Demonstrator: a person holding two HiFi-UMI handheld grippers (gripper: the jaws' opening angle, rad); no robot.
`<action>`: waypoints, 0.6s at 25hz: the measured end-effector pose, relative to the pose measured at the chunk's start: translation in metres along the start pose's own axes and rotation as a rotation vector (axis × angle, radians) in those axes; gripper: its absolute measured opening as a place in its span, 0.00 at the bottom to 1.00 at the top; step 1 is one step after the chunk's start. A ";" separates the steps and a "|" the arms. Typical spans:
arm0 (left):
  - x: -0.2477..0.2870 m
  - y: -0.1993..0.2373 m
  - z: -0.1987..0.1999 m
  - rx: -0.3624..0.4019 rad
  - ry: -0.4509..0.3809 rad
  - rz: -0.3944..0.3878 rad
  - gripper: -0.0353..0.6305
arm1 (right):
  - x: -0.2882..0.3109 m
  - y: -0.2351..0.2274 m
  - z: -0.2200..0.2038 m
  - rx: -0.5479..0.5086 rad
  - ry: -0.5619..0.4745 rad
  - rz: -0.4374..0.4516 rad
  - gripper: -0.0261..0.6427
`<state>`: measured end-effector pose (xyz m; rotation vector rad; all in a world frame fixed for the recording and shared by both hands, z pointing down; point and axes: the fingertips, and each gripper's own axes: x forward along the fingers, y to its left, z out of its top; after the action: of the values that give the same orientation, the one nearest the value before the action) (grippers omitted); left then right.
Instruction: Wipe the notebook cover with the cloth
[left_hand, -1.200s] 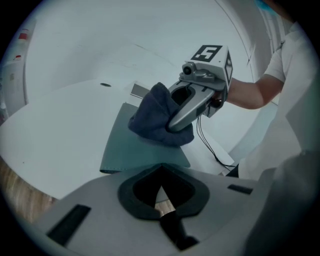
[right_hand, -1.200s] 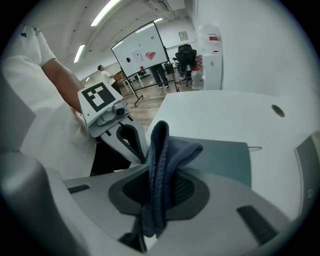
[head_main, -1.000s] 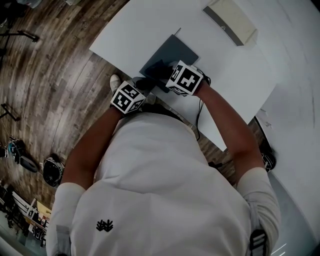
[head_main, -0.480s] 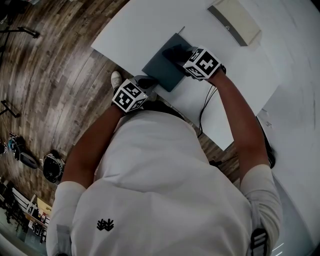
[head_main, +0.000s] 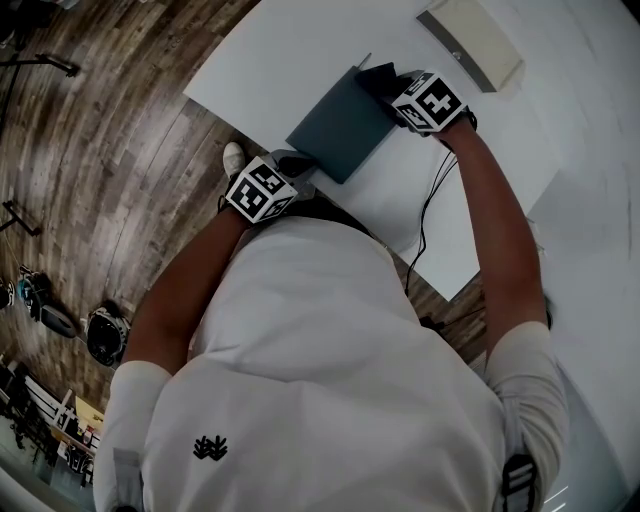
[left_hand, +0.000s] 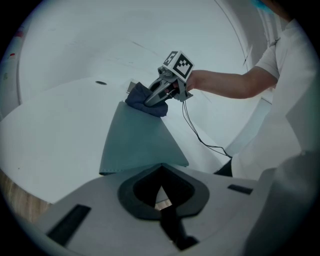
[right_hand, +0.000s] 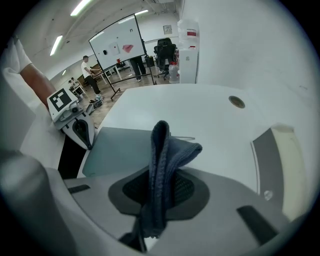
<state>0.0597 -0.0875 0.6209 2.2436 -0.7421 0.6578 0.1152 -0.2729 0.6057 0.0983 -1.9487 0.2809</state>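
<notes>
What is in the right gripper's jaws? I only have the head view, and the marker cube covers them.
Observer: The right gripper has its jaws shut on a folded dark blue cloth.
Operator: And the left gripper's jaws?
Observer: The left gripper has its jaws together, nothing between them, pointing at the near edge of the teal notebook.
Operator: Anything on the table past the notebook?
Observer: A round hole in the tabletop, farther along, apart from the notebook.

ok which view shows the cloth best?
Right gripper view: the cloth fills the centre, pinched between the jaws. Left gripper view shows it small at the notebook's far corner; head view only a dark patch.
</notes>
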 end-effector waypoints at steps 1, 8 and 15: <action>0.000 -0.001 0.000 0.001 0.002 -0.003 0.05 | -0.002 0.002 0.002 -0.001 -0.004 -0.004 0.13; 0.002 -0.003 -0.002 0.009 0.021 -0.018 0.05 | 0.003 0.080 0.029 -0.080 -0.024 0.126 0.13; 0.005 -0.005 -0.001 0.010 0.031 -0.022 0.05 | 0.030 0.157 0.043 -0.167 -0.006 0.279 0.13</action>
<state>0.0664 -0.0854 0.6225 2.2423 -0.6993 0.6852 0.0329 -0.1290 0.5944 -0.2841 -1.9833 0.2997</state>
